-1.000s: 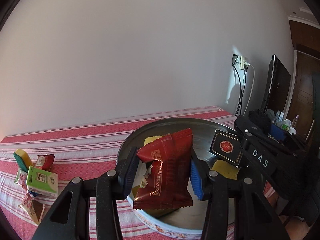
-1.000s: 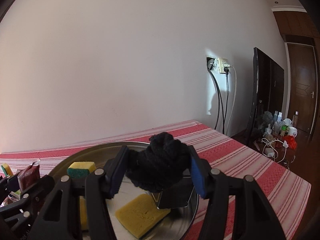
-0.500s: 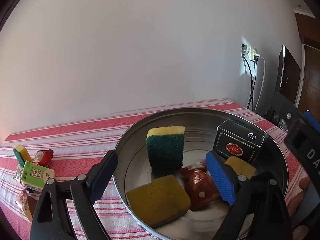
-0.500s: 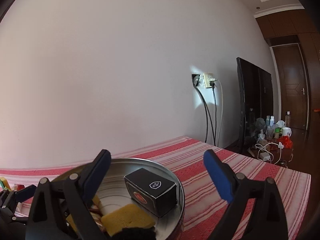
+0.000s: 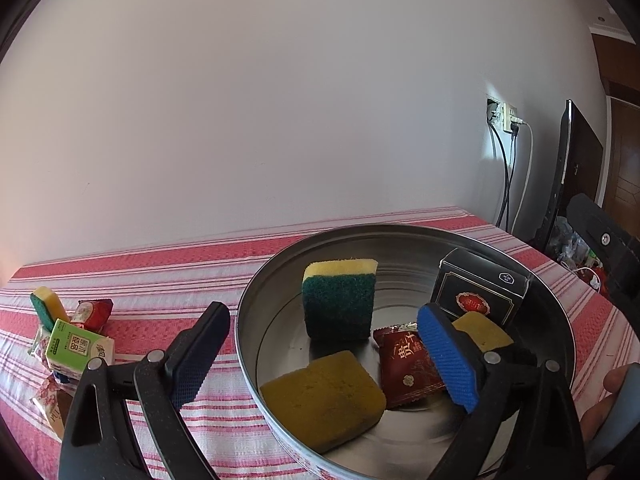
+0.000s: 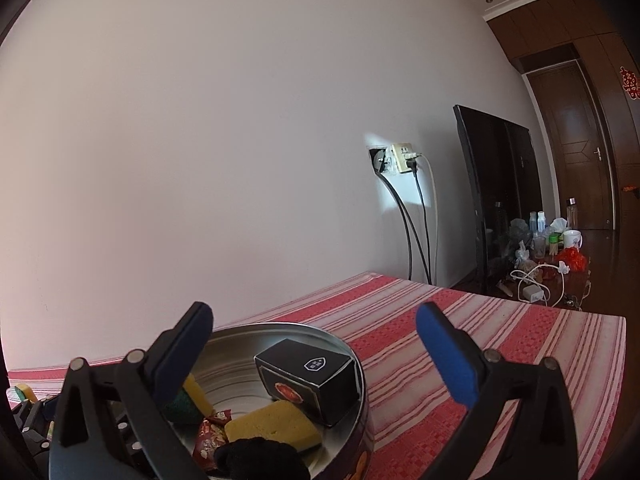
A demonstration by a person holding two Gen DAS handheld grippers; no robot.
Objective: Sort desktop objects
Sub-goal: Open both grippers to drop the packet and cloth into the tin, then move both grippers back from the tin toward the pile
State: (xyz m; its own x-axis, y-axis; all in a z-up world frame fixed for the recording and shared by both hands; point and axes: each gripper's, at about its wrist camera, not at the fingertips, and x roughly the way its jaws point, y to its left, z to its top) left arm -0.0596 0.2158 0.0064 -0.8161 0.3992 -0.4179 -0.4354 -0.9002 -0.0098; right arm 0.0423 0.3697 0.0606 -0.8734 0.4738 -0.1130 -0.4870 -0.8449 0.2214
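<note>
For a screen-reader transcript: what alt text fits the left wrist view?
The left gripper, jaws opening and empty, hangs over a round metal tin holding sponges, a red snack packet and a black box. More snacks lie left on the striped cloth.

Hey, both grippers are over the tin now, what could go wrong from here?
1. The left gripper straddles the tin wall, one finger outside and one inside; pulling sideways could catch the rim and drag the tin, while its jaws are opening with nothing between them.
2. The green sponge stands on edge and could topple if bumped.
3. The tin is crowded; the black cloth lies on other items near the wall and could snag as the right gripper, jaws opening and empty, leaves.
</note>
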